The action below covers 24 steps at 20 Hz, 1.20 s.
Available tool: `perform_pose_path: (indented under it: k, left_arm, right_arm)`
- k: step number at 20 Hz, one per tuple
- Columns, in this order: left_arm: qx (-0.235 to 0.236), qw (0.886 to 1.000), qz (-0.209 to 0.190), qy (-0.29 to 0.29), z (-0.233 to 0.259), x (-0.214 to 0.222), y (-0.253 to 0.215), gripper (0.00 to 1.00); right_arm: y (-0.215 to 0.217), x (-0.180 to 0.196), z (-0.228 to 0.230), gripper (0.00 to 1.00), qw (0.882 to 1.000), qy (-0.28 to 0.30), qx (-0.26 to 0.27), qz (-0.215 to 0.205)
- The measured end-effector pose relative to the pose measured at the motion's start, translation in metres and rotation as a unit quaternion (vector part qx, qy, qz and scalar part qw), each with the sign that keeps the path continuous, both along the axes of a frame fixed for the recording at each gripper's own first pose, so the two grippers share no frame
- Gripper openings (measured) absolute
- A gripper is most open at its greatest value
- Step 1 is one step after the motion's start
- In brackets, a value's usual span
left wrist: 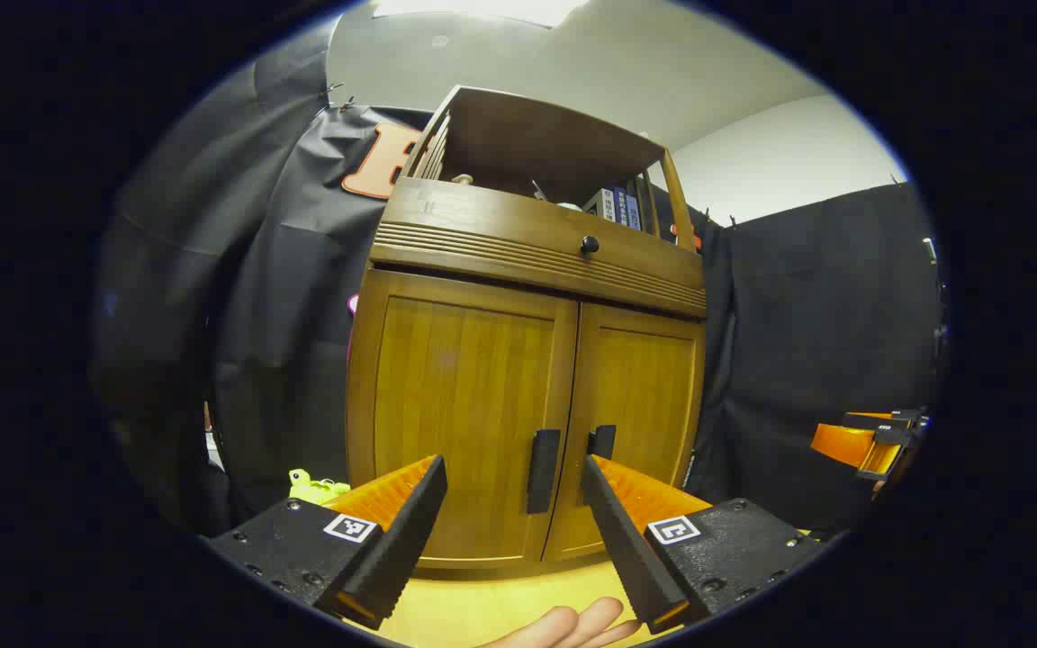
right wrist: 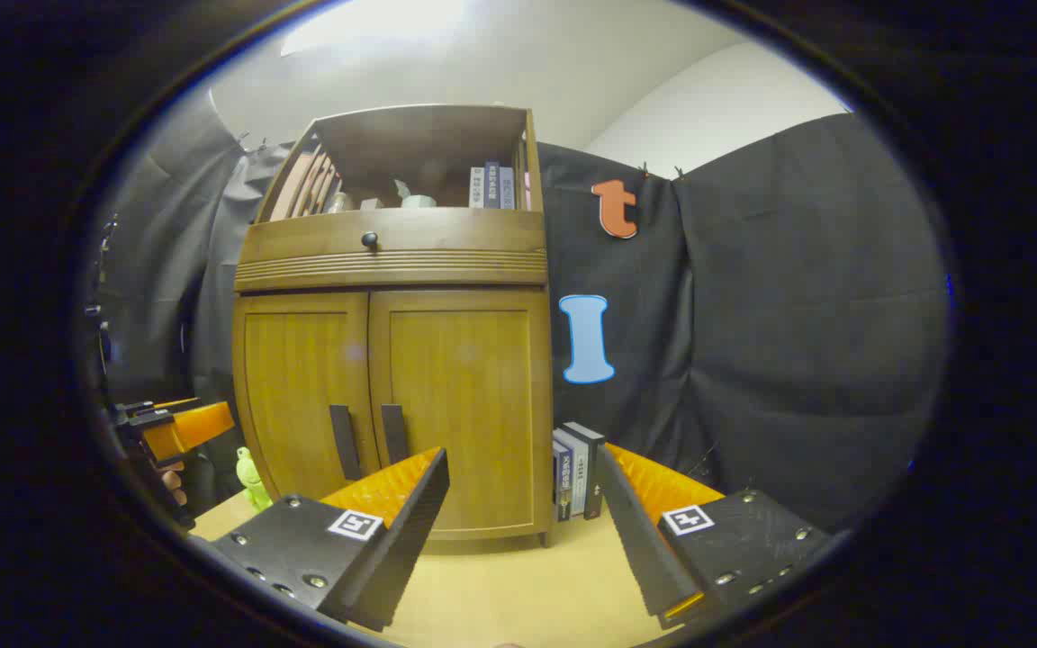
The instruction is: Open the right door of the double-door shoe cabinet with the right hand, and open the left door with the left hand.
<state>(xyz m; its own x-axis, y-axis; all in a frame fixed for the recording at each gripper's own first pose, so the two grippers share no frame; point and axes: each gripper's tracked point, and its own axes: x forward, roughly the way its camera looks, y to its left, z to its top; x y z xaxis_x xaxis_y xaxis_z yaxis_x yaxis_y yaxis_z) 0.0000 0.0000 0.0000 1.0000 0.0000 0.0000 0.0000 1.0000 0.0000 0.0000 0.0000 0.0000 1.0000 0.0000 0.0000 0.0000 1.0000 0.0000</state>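
A wooden double-door shoe cabinet [left wrist: 518,360] [right wrist: 392,378] stands on a yellow table, both doors closed. The left door [left wrist: 460,405] [right wrist: 302,396] carries a black vertical handle [left wrist: 543,470] [right wrist: 341,441]; the right door [left wrist: 640,405] [right wrist: 460,405] has its own handle [left wrist: 602,441] [right wrist: 392,434]. My left gripper [left wrist: 511,481] is open, a short way in front of the handles and touching nothing. My right gripper [right wrist: 523,477] is open too, off the cabinet's right front corner. Each gripper shows at the other view's edge [left wrist: 870,443] [right wrist: 172,427].
A drawer with a black knob [left wrist: 589,244] [right wrist: 369,239] and a shelf of books top the cabinet. A green toy [left wrist: 316,488] [right wrist: 251,477] lies at the cabinet's left, several books [right wrist: 577,472] stand at its right. A hand [left wrist: 572,625] shows below my left gripper.
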Motion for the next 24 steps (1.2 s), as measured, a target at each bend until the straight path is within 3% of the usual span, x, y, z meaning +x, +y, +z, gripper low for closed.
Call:
perform_pose_path:
  k: [2, 3, 19, 24]
  left_arm:
    - [0.000, 1.000, -0.003, -0.006, 0.003, 0.001, -0.001, 0.94]
    - [0.002, 1.000, -0.004, -0.005, 0.001, 0.000, -0.001, 0.87]
    - [0.004, 1.000, -0.008, -0.003, -0.002, 0.004, 0.001, 0.87]
    - [0.012, 1.000, -0.018, -0.002, -0.004, 0.004, -0.004, 0.87]
  right_arm:
    - [-0.004, -0.001, -0.002, 0.95, 1.000, 0.003, 0.002, -0.002]
    - [-0.006, -0.001, -0.001, 0.95, 1.000, 0.002, 0.002, -0.003]
    - [0.004, 0.011, -0.003, 0.95, 1.000, -0.003, 0.004, 0.018]
    - [0.010, 0.034, -0.005, 0.97, 1.000, 0.008, -0.004, 0.024]
